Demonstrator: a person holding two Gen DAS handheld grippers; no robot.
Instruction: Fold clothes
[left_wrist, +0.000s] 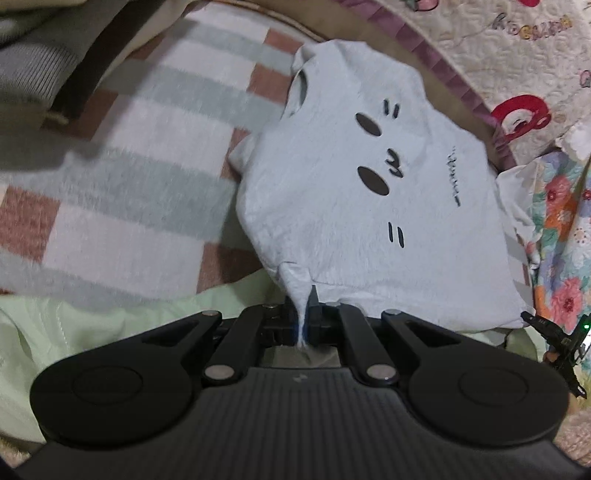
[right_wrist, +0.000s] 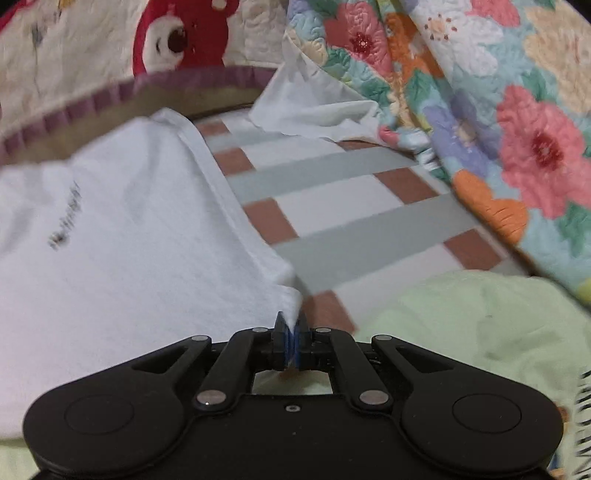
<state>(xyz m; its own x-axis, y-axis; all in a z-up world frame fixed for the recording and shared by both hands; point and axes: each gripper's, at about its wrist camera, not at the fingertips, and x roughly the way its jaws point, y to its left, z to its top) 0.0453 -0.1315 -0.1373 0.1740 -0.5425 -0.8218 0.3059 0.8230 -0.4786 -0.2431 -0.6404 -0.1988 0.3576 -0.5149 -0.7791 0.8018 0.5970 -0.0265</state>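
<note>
Left gripper (left_wrist: 303, 314): fingers pinched tight on the white T-shirt (left_wrist: 354, 206) near edge.
Right gripper (right_wrist: 291, 345): fingers clamped on T-shirt corner.

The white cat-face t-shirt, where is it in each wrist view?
Left wrist: white t-shirt fills centre-right, face print visible, edge pinched in the left hand-held gripper.
Right wrist: it fills the left half, corner pinched in the right hand-held gripper.
Shared landmark: checked blanket.
</note>
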